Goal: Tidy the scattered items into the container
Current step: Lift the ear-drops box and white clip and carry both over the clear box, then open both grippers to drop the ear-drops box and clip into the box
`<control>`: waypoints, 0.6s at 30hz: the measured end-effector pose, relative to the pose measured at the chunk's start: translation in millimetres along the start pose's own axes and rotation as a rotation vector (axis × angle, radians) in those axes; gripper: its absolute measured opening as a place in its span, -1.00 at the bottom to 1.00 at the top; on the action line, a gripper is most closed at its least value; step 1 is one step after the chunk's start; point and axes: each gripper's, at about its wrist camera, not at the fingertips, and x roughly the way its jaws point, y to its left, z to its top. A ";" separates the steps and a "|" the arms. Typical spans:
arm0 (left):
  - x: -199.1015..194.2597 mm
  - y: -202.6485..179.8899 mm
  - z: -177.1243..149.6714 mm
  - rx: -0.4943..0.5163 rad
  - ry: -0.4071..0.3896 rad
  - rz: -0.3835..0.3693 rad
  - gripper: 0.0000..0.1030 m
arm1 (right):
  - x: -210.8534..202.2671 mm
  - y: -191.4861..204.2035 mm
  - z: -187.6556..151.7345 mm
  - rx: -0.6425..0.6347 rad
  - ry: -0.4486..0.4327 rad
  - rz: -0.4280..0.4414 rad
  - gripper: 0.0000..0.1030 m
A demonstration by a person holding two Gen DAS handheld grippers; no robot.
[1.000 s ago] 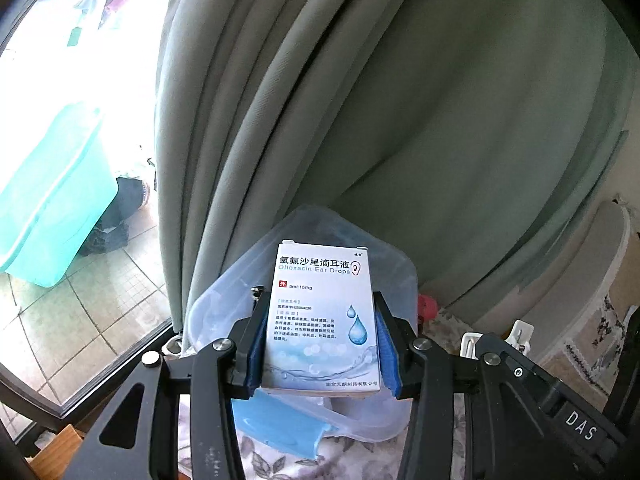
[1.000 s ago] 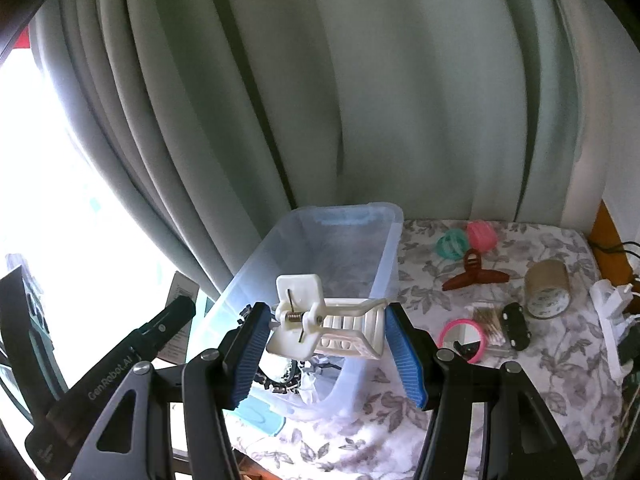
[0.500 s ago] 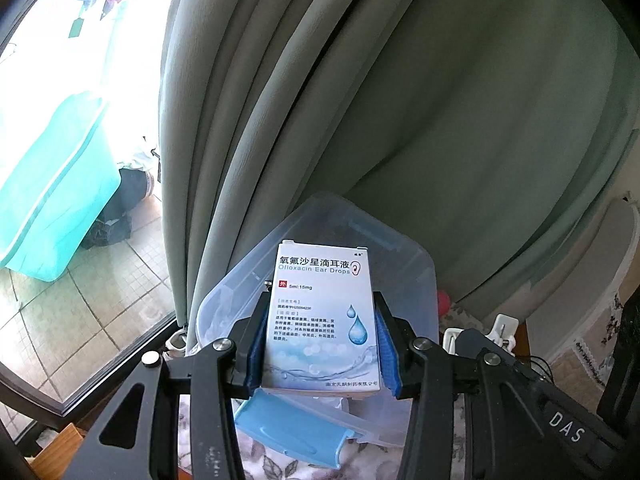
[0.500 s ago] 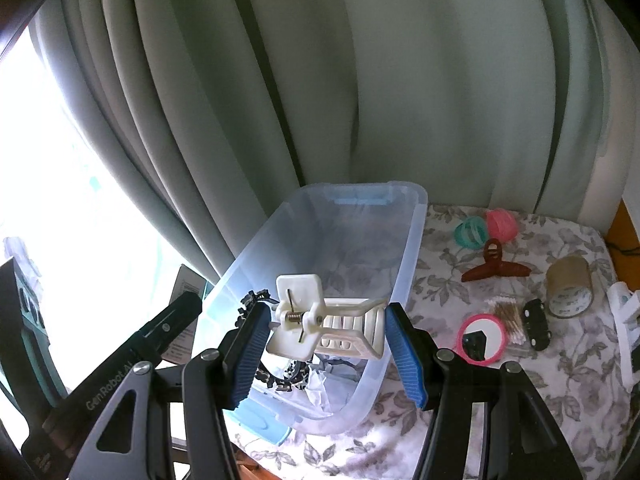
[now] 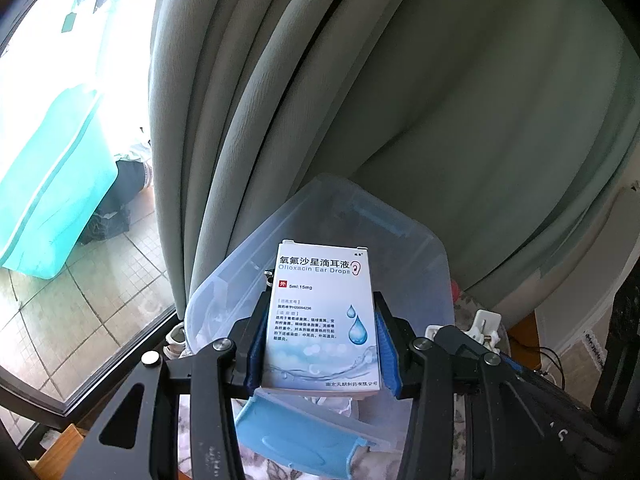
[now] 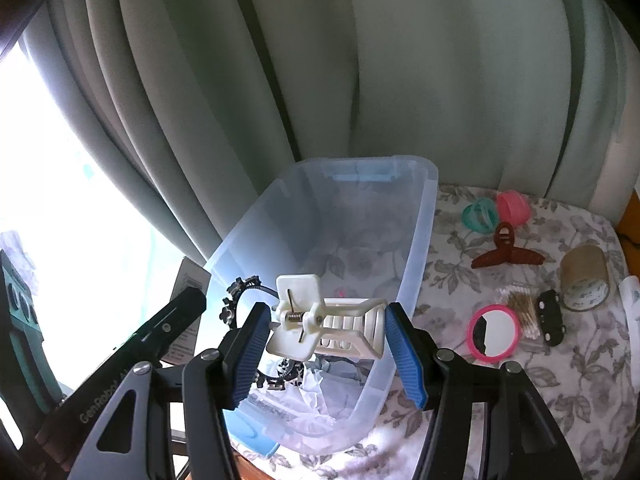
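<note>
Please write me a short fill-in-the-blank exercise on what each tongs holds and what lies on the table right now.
1. The left tongs grip a box of ear ____.
2. The right tongs hold a white ____ above the bin.
3. The rim of the round mirror on the cloth is ____.
4. The brown claw clip lies ____ the bin.

Missing words: drops; clip; pink; outside
</note>
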 end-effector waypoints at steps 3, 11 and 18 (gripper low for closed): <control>3.1 1.6 -0.9 -0.004 0.005 0.003 -0.07 | 5.0 1.3 -0.8 -0.004 0.010 0.000 0.21; 9.5 4.4 -5.7 -0.008 0.018 0.009 -0.07 | 15.3 -2.2 -0.6 0.001 0.031 0.005 0.21; 14.2 7.4 -9.9 -0.019 0.032 0.010 -0.03 | 20.7 -3.4 -1.3 0.005 0.043 0.006 0.22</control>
